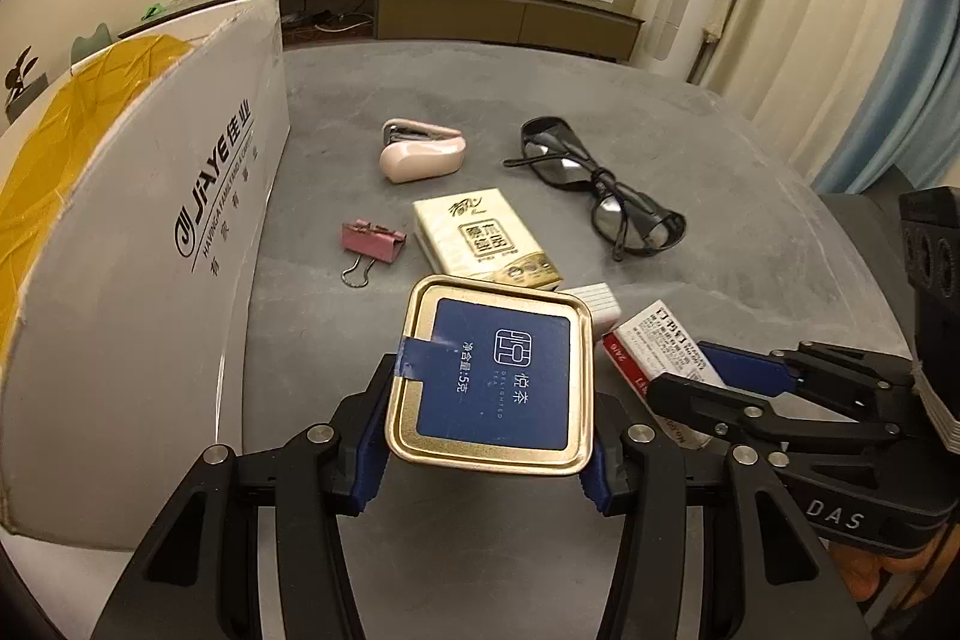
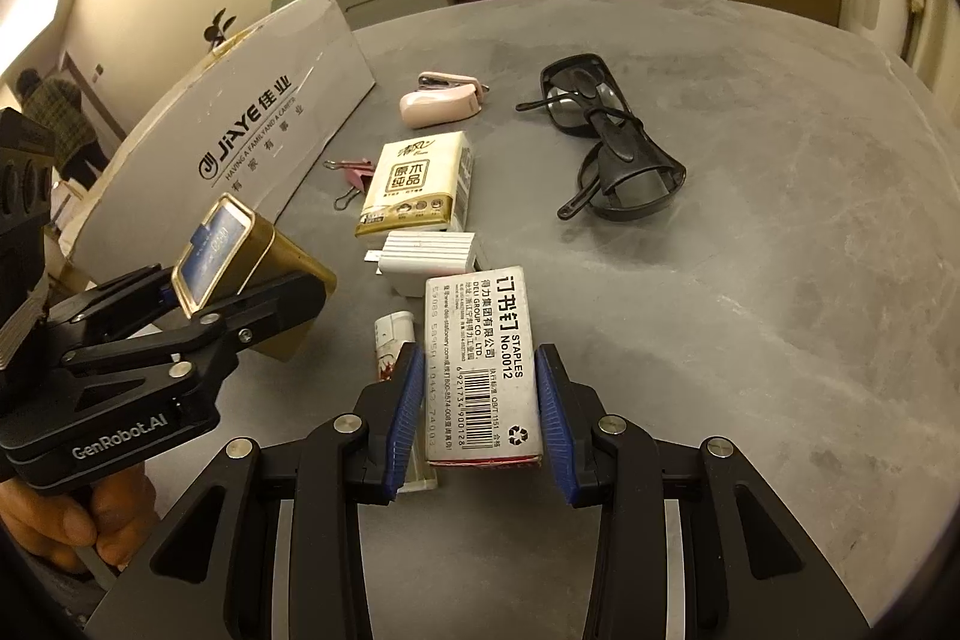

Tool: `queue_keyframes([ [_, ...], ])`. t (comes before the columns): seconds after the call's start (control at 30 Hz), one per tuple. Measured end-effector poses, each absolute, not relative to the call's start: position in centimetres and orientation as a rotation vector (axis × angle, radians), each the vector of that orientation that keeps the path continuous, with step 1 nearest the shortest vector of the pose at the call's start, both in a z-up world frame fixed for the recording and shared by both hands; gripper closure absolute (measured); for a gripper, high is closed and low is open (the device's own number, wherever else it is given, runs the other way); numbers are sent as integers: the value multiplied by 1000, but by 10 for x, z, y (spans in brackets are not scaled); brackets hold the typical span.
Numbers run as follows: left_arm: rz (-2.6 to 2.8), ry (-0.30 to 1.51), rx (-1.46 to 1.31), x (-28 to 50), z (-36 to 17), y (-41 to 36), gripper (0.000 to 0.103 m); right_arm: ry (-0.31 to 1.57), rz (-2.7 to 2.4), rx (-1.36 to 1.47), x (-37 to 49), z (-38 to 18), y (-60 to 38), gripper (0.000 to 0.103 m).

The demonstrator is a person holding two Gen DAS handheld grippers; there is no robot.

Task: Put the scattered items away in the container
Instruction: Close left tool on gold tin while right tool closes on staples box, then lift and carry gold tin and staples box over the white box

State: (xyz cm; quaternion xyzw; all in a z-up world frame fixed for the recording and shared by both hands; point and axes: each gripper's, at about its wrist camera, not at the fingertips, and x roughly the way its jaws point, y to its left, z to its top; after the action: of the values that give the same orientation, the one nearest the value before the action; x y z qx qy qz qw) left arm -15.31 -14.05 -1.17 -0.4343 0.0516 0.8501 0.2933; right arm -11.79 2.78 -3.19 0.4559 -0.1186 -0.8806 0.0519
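Left claw (image 1: 489, 436) is closed on a small gold tea tin (image 1: 492, 370) with a blue label, one blue pad on each side wall, holding it above the grey worktop (image 1: 690, 148). Right claw (image 2: 477, 418) is open, its pads either side of a white staples box (image 2: 480, 370) lying flat; whether they touch the box cannot be told.

Just left of that box lies a small tube (image 2: 396, 334), and beyond it a white charger plug (image 2: 429, 259), a tissue pack (image 2: 417, 184), a pink binder clip (image 2: 354, 175), a pink stapler (image 2: 441, 100) and dark safety glasses (image 2: 606, 142).

The container, a white cardboard box (image 1: 150, 244) lined in yellow, stands at the left, near the tin.

Risks, as a judgement: the smooth tin could slip or twist between the pads on the way over the box wall. The right claw's left finger could catch the tube as it closes, or nudge the plug. The two claws are close and could collide.
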Motion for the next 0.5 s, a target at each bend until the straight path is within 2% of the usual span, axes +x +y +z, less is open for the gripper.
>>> queue_keyframes([
  [0.5, 2272, 34, -1038, -149, 24, -161, 50, -341, -2715, 1360, -106, -14, 15, 63],
])
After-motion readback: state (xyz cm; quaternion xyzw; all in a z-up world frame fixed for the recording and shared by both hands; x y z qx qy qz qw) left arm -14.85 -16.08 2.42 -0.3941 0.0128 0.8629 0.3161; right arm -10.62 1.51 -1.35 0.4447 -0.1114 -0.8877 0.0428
